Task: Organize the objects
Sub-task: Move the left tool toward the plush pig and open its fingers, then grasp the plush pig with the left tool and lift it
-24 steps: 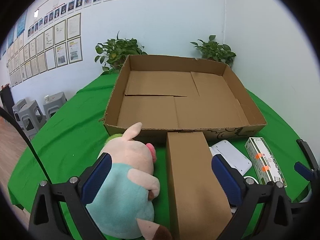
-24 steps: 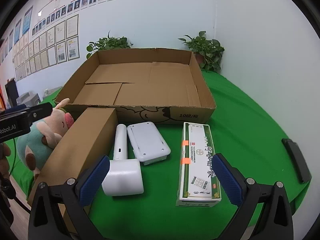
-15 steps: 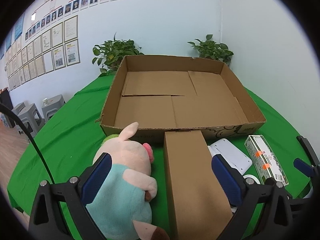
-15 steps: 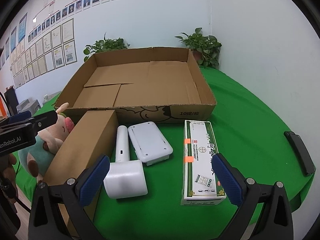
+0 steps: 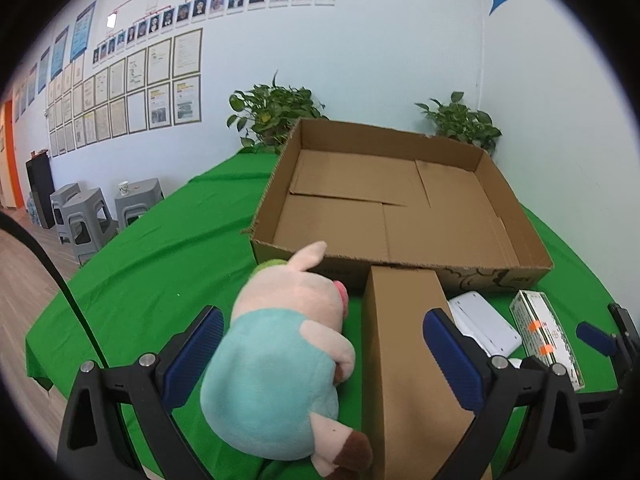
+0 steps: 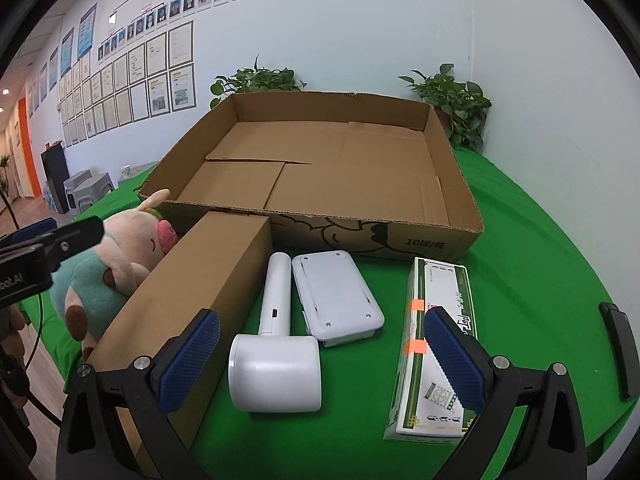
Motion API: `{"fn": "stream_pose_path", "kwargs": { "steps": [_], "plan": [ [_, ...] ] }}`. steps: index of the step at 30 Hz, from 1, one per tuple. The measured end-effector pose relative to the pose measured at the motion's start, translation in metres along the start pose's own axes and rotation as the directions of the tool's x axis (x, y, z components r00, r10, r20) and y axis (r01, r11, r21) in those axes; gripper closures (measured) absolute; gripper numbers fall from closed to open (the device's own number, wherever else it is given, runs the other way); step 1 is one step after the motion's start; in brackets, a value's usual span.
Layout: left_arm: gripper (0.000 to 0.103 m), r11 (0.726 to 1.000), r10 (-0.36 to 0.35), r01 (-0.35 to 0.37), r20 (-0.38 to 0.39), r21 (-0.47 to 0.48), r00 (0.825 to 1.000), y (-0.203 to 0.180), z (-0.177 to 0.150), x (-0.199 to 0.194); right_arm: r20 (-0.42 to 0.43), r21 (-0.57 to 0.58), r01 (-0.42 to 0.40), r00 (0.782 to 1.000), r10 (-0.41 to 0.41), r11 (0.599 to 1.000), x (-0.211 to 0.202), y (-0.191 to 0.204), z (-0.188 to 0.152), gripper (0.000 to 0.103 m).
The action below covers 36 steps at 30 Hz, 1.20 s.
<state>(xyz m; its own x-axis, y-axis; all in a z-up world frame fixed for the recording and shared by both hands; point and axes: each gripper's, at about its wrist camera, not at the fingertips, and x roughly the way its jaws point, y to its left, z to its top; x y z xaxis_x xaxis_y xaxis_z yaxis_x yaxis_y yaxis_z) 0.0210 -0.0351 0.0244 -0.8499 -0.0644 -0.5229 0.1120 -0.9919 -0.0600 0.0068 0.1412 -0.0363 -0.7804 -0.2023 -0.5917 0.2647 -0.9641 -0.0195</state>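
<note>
Cardboard fills the middle of both views: the wide tray box (image 5: 400, 208) sits bare inside, and every loose item waits in front of it on the green table (image 5: 160, 264). Over the last second my left gripper (image 5: 320, 344) has pulled back and tipped up a little, so the plush pig (image 5: 276, 364) and the long brown carton (image 5: 404, 360) now lie lower in its frame, the pig just inside the left pad. My right gripper (image 6: 320, 360) has eased lower and closer, and the white handheld device (image 6: 276, 344) now lies between its pads, with the flat white case (image 6: 336, 296) just beside it and the green-and-white box (image 6: 436, 344) at the right pad. Both sets of jaws stand wide, released, grasping nothing. None of the items has shifted; the black object (image 6: 620, 348) at the right edge of the frame lies well apart from the rest. To my eye the sorting has not begun: I am only lining up first picks, probably the pig on the left and the white device on the right.
</note>
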Motion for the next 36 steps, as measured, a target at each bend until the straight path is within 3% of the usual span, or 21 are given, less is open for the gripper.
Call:
{"fn": "stream_pose_path", "kwargs": {
  "steps": [7, 13, 16, 20, 27, 28, 29, 30, 31, 32, 33, 34, 36],
  "plan": [
    [0.003, 0.999, -0.041, 0.041, 0.015, 0.008, 0.999, -0.014, 0.004, 0.013, -0.019, 0.004, 0.026, 0.999, -0.026, 1.0, 0.003, -0.005, -0.006, 0.0],
    [0.003, 0.999, -0.016, 0.015, 0.023, 0.034, 1.0, -0.029, -0.002, 0.024, -0.018, 0.034, 0.063, 0.998, -0.063, 0.997, -0.001, -0.019, -0.01, 0.0],
    [0.003, 0.999, -0.047, 0.047, 0.005, 0.025, 0.999, -0.03, -0.003, 0.027, -0.016, 0.042, 0.07, 0.997, -0.069, 0.997, -0.002, -0.023, -0.011, 0.0],
    [0.003, 0.996, -0.072, 0.074, -0.04, 0.04, 0.997, -0.031, -0.006, 0.032, 0.012, 0.039, 0.068, 0.998, -0.069, 0.997, -0.006, -0.024, -0.012, 0.0],
    [0.005, 0.996, -0.08, 0.081, -0.008, 0.047, 0.997, -0.026, -0.006, 0.025, 0.095, 0.024, 0.013, 0.995, -0.015, 1.0, -0.021, -0.022, -0.009, 0.001],
    [0.009, 0.996, -0.078, 0.078, -0.003, 0.044, 0.997, -0.024, -0.005, 0.025, 0.11, 0.033, 0.003, 0.994, -0.006, 0.999, -0.024, -0.023, -0.008, 0.003],
    [0.023, 0.996, -0.081, 0.081, -0.002, 0.043, 0.997, -0.022, -0.005, 0.025, 0.13, 0.043, -0.004, 0.992, -0.002, 0.999, -0.028, -0.024, -0.008, 0.013],
    [0.044, 0.996, -0.084, 0.084, -0.01, 0.038, 0.996, -0.02, -0.005, 0.026, 0.146, 0.051, -0.016, 0.989, 0.009, 0.999, -0.032, -0.024, -0.007, 0.019],
    [0.056, 0.996, -0.085, 0.086, -0.023, 0.027, 0.996, -0.018, -0.005, 0.028, 0.153, 0.055, -0.024, 0.988, 0.016, 0.998, -0.034, -0.025, -0.006, 0.04],
    [0.081, 0.996, -0.086, 0.086, -0.037, 0.022, 0.996, -0.016, -0.005, 0.03, 0.154, 0.058, -0.025, 0.988, 0.016, 0.998, -0.036, -0.026, -0.005, 0.062],
    [0.097, 0.996, -0.08, 0.081, -0.051, 0.021, 0.995, -0.014, -0.005, 0.032, 0.152, 0.061, -0.026, 0.988, 0.016, 0.998, -0.037, -0.026, -0.004, 0.072],
    [0.096, 0.997, -0.07, 0.071, -0.055, 0.022, 0.996, -0.012, -0.006, 0.032, 0.151, 0.063, -0.029, 0.988, 0.019, 0.998, -0.037, -0.027, -0.003, 0.081],
    [0.096, 0.997, -0.073, 0.073, -0.032, 0.019, 0.997, -0.007, -0.006, 0.029, 0.138, 0.052, -0.053, 0.989, 0.045, 0.997, -0.036, -0.025, -0.001, 0.081]
  ]
}}
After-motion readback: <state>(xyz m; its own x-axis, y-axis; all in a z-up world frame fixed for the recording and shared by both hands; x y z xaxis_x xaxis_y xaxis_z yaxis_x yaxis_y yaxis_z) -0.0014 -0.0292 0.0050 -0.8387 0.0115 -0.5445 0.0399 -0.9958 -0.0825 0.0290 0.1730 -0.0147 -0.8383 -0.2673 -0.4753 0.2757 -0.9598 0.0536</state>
